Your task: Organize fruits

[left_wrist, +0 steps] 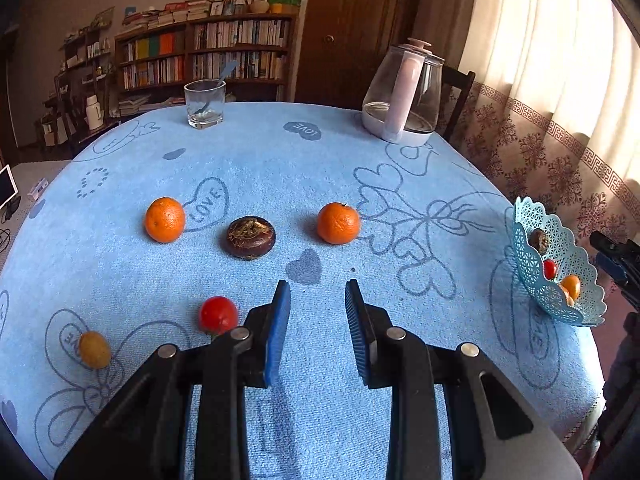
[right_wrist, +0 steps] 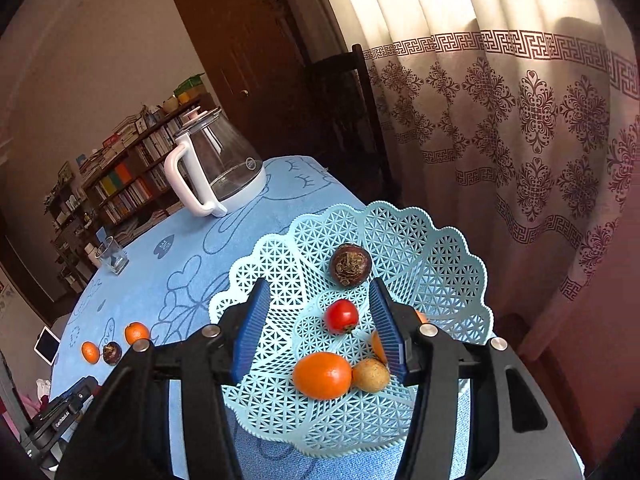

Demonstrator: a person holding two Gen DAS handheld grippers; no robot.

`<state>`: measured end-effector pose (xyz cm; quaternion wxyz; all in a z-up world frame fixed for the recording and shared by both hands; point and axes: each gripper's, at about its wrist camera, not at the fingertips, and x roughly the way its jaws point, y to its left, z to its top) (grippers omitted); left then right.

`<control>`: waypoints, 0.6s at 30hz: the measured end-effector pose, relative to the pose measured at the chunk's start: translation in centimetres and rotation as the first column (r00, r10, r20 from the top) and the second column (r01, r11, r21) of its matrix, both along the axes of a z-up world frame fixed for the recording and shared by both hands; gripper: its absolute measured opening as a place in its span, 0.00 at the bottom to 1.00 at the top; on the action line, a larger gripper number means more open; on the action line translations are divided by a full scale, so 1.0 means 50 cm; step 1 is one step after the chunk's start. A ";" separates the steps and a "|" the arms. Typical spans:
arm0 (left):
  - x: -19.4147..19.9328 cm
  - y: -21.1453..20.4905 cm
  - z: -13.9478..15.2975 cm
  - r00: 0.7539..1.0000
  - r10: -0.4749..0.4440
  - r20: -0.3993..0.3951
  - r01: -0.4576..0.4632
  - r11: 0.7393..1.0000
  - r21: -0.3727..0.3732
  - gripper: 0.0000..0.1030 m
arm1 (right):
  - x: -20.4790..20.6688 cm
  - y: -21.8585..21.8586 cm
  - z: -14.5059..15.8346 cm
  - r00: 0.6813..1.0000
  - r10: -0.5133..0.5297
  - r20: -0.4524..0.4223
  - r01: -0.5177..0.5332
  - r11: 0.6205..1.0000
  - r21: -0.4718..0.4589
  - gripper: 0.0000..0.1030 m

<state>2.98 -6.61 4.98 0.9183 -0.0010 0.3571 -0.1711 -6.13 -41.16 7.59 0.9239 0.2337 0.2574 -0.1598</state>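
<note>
Gathering loose fruit into the lattice basket (right_wrist: pixel 452 248).
Your right gripper (right_wrist: pixel 320 330) hangs spread and empty above it; your left gripper (left_wrist: pixel 318 326), spread too, faces five fruits on the tablecloth (left_wrist: pixel 400 160), nearest the red tomato (left_wrist: pixel 218 314).

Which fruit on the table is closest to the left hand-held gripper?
The red tomato. It sits right beside the left hand-held gripper, by its left finger. The yellow fruit, both oranges and the brown fruit lie farther off.

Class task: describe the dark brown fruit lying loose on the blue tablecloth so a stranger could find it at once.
On the blue tablecloth, find the two oranges. The dark brown fruit lies between them, squat and glossy, with a rough tan patch on top.
</note>
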 end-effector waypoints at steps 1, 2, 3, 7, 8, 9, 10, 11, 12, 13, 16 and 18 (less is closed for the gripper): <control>-0.004 -0.012 0.004 1.000 -0.015 0.006 0.015 1.000 0.006 0.28 | -0.006 -0.005 0.000 1.000 -0.010 0.002 0.010 1.000 -0.016 0.56; -0.007 -0.026 0.009 0.999 -0.032 0.011 0.032 0.999 0.011 0.28 | -0.013 -0.007 -0.001 1.000 -0.020 0.002 0.020 0.999 -0.036 0.56; -0.010 -0.039 0.015 0.999 -0.048 0.014 0.048 0.999 0.014 0.28 | -0.018 -0.009 -0.001 1.000 -0.027 0.002 0.027 0.998 -0.056 0.56; -0.013 -0.095 0.038 0.993 -0.114 0.026 0.113 0.993 0.023 0.28 | -0.040 -0.017 -0.009 0.999 -0.053 0.007 0.053 0.992 -0.111 0.57; -0.015 -0.110 0.043 0.991 -0.130 0.029 0.129 0.991 0.026 0.28 | -0.045 -0.019 -0.012 0.998 -0.059 0.011 0.060 0.991 -0.119 0.57; -0.018 -0.126 0.049 0.989 -0.145 0.035 0.144 0.989 0.032 0.28 | -0.049 -0.022 -0.013 0.998 -0.067 0.016 0.068 0.990 -0.122 0.57; -0.022 -0.143 0.054 0.986 -0.160 0.042 0.158 0.987 0.038 0.28 | -0.052 -0.024 -0.014 0.997 -0.073 0.021 0.075 0.990 -0.122 0.57; -0.026 -0.160 0.058 0.983 -0.177 0.048 0.175 0.984 0.042 0.28 | -0.054 -0.025 -0.015 0.997 -0.078 0.027 0.081 0.989 -0.123 0.57; -0.029 -0.177 0.062 0.979 -0.196 0.050 0.194 0.980 0.044 0.28 | -0.057 -0.024 -0.015 0.996 -0.082 0.032 0.086 0.988 -0.129 0.57; -0.032 -0.196 0.065 0.975 -0.215 0.051 0.213 0.976 0.045 0.28 | -0.059 -0.022 -0.015 0.996 -0.083 0.037 0.087 0.987 -0.138 0.57; -0.042 -0.246 0.070 0.961 -0.272 0.055 0.269 0.962 0.051 0.28 | -0.063 -0.016 -0.012 0.996 -0.077 0.051 0.084 0.984 -0.160 0.57; -0.047 -0.275 0.072 0.951 -0.304 0.060 0.301 0.952 0.056 0.28 | -0.065 -0.016 -0.010 0.995 -0.076 0.060 0.085 0.983 -0.163 0.58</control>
